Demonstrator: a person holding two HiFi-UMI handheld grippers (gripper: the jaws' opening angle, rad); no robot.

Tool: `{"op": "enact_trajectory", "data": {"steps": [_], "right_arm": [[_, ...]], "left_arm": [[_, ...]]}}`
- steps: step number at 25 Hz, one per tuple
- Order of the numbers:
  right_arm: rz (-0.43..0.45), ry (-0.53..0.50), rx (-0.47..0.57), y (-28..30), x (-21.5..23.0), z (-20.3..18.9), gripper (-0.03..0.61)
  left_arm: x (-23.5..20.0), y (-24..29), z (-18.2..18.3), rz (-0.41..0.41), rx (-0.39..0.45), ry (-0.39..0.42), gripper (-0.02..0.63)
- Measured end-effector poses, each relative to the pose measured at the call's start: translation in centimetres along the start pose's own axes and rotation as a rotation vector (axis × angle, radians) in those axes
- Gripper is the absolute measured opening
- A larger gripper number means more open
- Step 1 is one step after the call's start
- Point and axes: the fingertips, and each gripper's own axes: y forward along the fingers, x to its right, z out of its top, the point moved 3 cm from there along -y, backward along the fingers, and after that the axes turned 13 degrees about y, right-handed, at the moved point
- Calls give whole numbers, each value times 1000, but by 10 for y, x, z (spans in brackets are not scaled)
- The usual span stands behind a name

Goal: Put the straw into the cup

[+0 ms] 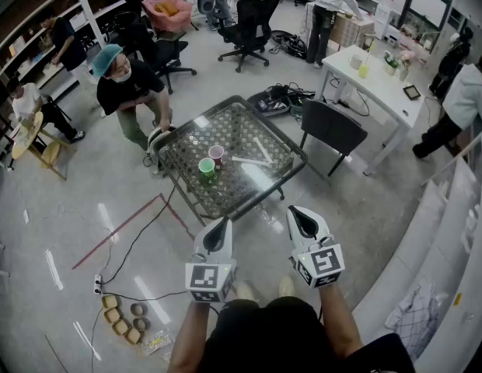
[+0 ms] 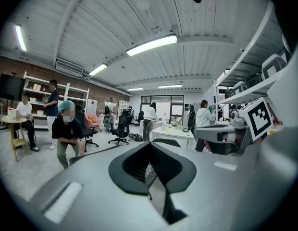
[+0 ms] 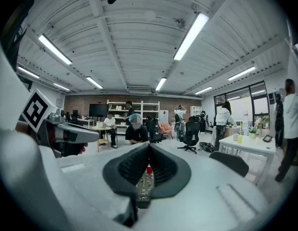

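Observation:
A green cup [image 1: 207,167] and a pinkish clear cup [image 1: 216,154] stand side by side on the mesh-topped table [image 1: 299,158]. Two pale straws [image 1: 262,150] lie crossed on the tabletop just right of the cups. Both grippers hang over the floor short of the table's near edge, pointing toward it. My left gripper [image 1: 220,224] [image 2: 150,146] is shut with nothing in it. My right gripper [image 1: 297,212] [image 3: 149,153] is also shut and empty. Neither touches the table or the straws.
A person in black with a teal cap [image 1: 124,84] crouches at the table's far left corner. A dark chair [image 1: 332,127] stands behind the table on the right, next to a white desk [image 1: 377,84]. A cable and power strip [image 1: 98,286] lie on the floor at left.

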Motion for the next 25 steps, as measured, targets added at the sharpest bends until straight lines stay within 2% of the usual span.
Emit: {"op": "enact_trajectory", "data": {"steps": [17, 25], "right_arm": [[10, 4, 35, 16, -14, 7, 3], [-8, -18, -7, 27, -28, -2, 3]], "left_arm": [[-18, 5, -5, -14, 17, 1, 6], [-35, -3, -11, -15, 19, 1, 6]]}}
